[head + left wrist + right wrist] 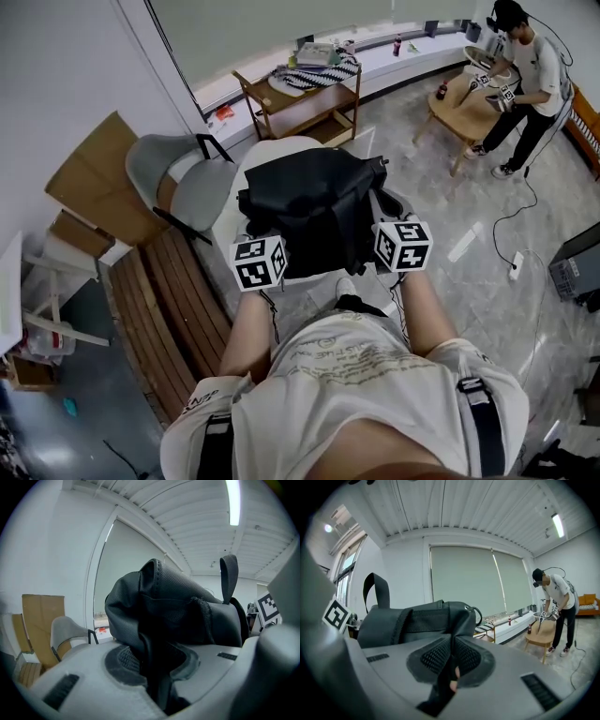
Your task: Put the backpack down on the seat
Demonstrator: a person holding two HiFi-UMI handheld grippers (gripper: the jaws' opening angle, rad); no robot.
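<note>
Backpack (314,211) hangs over the white seat (270,150), pinched from both sides. My left claw (157,667) is clamped on a thick fold of its fabric, and my right claw (451,660) is nearly closed on a thin strap or edge. I can't tell whether its base touches the seat yet. If I let go now, it may slump off the seat's near rim, because its bulk seems to sit toward me.

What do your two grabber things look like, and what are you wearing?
The left gripper and right gripper are grey, with dark bumpy pads inside the jaws. Each carries a white cube with black square markers. I wear a white short-sleeved T-shirt with dark straps.
</note>
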